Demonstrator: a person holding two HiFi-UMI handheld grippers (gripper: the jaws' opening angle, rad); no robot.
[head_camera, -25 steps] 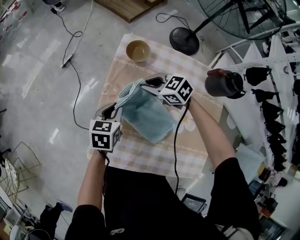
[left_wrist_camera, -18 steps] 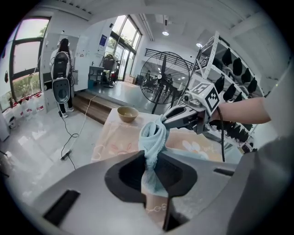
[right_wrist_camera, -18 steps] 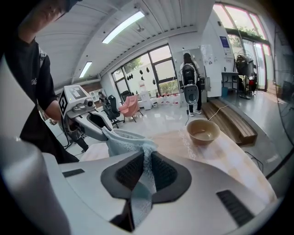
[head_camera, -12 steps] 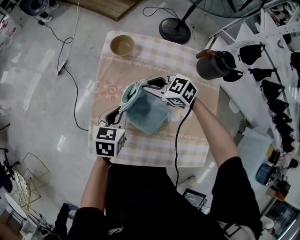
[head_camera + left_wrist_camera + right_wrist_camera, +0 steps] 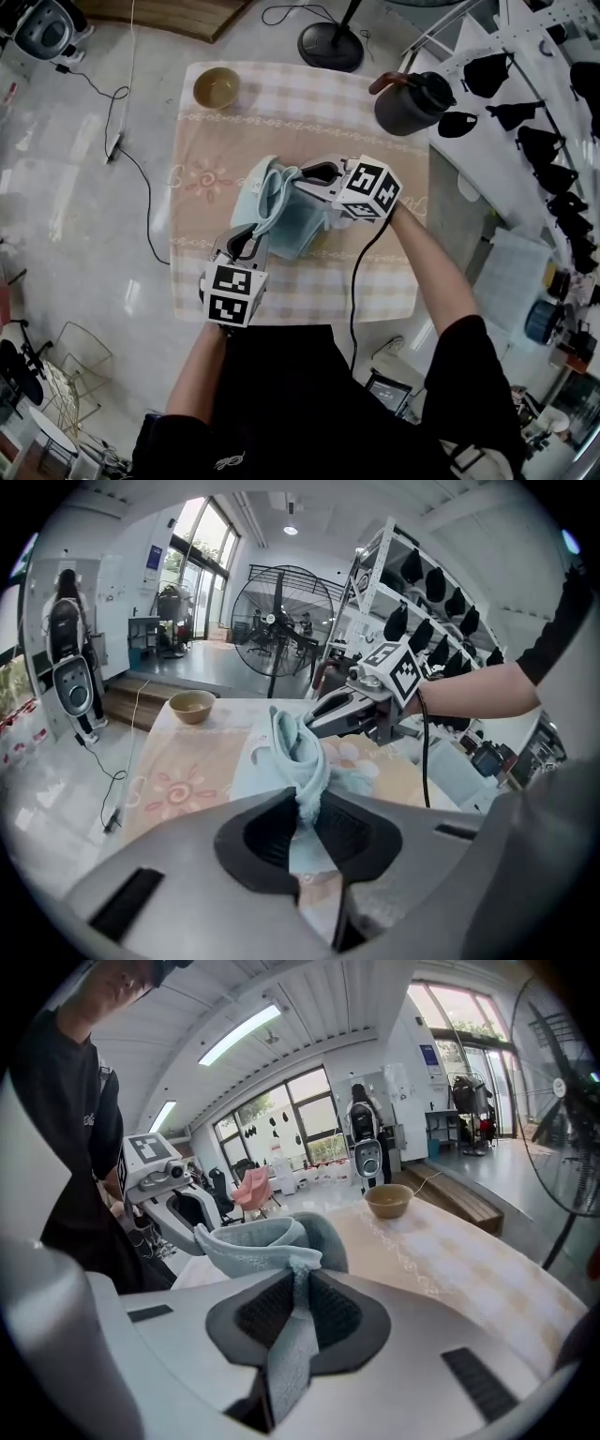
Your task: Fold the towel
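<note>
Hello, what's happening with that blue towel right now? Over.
Left tool shut on towel. Right tool shut on it too. Towel bunched between them above the table. Bowl well clear at far corner.

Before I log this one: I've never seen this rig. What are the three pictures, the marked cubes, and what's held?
No robot: a person holds a two-jaw gripper in each hand; the marker cubes belong to them. One picture looks down from a head camera; the other two ride on the grippers. The left gripper and right gripper are each shut on the light blue towel, bunched between them over the checked tablecloth. A tan bowl sits at its far left corner.
</note>
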